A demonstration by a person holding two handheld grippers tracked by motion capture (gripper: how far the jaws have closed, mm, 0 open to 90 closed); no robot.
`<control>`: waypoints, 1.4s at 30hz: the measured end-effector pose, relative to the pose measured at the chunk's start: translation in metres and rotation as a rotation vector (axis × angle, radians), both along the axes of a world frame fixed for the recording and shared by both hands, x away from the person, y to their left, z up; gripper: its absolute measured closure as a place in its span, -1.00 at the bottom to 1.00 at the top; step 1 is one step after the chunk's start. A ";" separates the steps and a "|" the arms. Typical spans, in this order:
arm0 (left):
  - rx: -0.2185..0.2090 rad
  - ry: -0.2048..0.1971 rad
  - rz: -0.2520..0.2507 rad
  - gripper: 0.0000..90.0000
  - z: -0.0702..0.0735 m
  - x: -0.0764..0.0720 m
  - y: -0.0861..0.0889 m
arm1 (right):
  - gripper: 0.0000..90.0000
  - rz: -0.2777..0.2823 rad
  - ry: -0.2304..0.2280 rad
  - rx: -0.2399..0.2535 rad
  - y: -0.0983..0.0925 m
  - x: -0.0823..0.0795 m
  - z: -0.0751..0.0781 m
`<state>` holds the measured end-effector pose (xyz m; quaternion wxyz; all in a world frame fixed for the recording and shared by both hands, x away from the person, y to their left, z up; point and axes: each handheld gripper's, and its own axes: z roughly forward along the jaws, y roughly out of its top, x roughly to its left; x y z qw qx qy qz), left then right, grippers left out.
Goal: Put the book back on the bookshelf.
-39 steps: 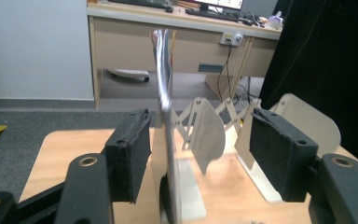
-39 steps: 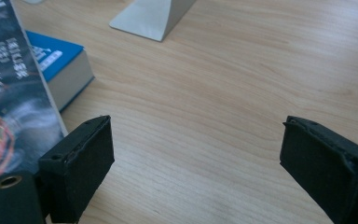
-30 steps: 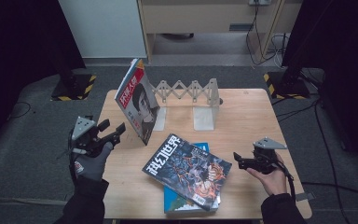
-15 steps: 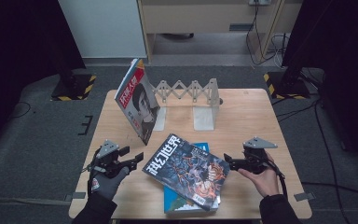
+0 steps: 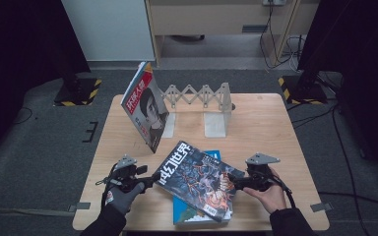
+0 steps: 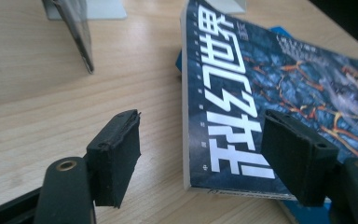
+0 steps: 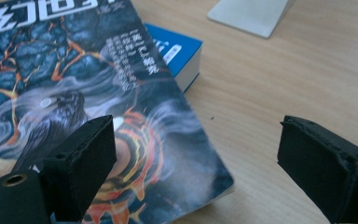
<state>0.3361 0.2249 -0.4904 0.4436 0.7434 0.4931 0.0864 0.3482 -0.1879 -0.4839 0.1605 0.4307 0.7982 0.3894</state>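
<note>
Both grippers are closing in on the dark magazine [image 5: 196,179] lying atop the blue book [image 5: 189,212]: left gripper [image 6: 200,158], jaws just widening, is straddling its spine edge; right gripper [image 7: 196,163] is hanging wide over its corner; next, pinching both edges to lift.

A light wooden table [image 5: 270,123] stands on a grey carpeted floor [image 5: 39,152]. Behind it is a pale wall panel [image 5: 108,29] and, next to that, a beige wooden cabinet [image 5: 216,17] with cables [image 5: 280,46] hanging beside it. Dark curtains [image 5: 24,44] close off both sides. Two black stands rest on bases striped yellow and black [image 5: 76,93], one at each far corner of the table. Small grey tape marks [image 5: 78,207] sit on the floor near the front legs. The light is even and dim
</note>
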 end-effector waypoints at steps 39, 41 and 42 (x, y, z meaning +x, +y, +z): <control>-0.205 0.211 -0.155 0.01 -0.005 0.009 -0.004 | -0.75 0.006 0.037 0.015 0.001 -0.002 -0.013; -0.269 0.209 -0.173 0.11 -0.001 0.008 -0.001 | -0.75 0.004 0.039 0.007 0.001 -0.002 -0.013; -0.293 0.211 -0.184 0.16 0.000 0.007 -0.001 | -0.75 0.002 0.036 0.002 0.000 -0.002 -0.014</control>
